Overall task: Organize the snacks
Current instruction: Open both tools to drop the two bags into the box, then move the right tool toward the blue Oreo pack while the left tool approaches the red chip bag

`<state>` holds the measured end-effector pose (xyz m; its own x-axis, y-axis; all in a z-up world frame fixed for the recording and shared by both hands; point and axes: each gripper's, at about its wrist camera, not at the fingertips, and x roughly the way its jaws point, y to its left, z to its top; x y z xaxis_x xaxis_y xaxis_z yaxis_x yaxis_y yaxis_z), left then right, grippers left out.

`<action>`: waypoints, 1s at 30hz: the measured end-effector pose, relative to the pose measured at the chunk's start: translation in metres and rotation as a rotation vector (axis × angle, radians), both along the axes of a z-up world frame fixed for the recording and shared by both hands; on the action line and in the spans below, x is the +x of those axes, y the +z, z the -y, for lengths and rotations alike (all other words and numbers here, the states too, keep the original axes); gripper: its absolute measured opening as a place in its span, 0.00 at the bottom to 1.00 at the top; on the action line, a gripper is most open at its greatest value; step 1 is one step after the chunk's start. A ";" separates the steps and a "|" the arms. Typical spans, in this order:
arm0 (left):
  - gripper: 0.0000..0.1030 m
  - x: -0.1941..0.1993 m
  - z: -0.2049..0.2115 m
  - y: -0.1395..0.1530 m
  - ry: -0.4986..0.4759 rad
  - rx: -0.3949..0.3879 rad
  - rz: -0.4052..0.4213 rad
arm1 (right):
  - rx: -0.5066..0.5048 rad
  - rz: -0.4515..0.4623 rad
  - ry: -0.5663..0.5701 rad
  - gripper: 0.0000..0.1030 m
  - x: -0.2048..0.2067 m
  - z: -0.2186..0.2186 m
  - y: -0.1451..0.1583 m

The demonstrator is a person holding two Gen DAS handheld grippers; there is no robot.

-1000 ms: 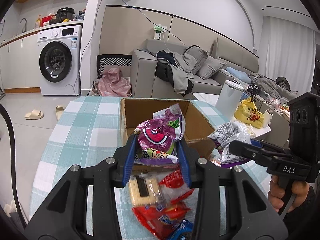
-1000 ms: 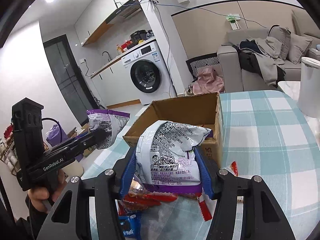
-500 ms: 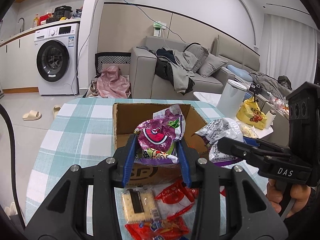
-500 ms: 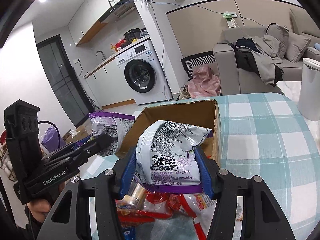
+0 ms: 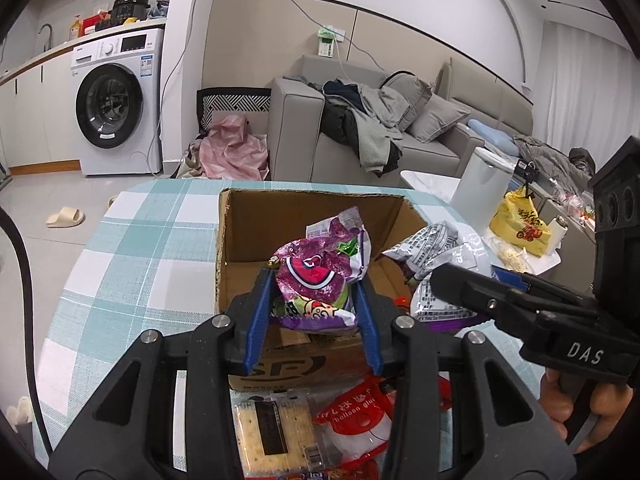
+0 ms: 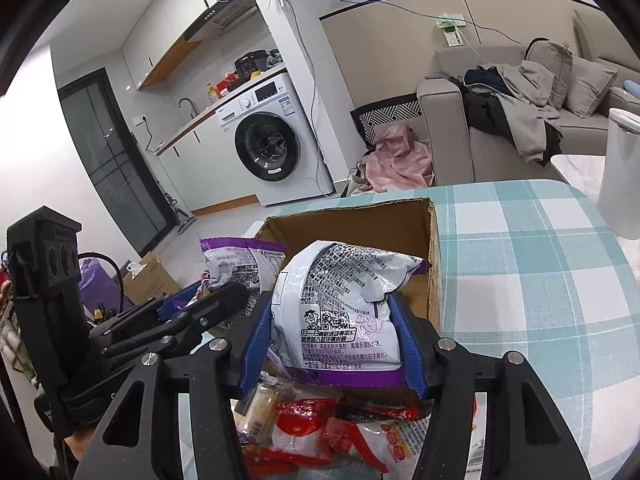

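Snacks (image 5: 344,420) lie nearest on the checked table (image 5: 132,264) — a cracker pack and red packets, just before the box (image 5: 248,232). Above them the left gripper (image 5: 314,308) pinches a purple bag (image 5: 320,276) between its blue pads, held over the box's near edge. To its right the right gripper (image 6: 332,344) clamps a silver bag (image 6: 344,312) the same way. Farther off stand a washer (image 5: 116,104) on the left and a sofa (image 5: 400,128) on the right.
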<state>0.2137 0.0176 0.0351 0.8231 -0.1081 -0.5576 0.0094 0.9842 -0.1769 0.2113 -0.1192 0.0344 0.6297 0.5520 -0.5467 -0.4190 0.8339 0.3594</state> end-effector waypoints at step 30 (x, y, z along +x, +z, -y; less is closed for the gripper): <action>0.99 -0.072 -0.007 0.009 -0.005 0.082 0.035 | -0.058 0.026 0.013 1.00 -0.037 0.033 -0.007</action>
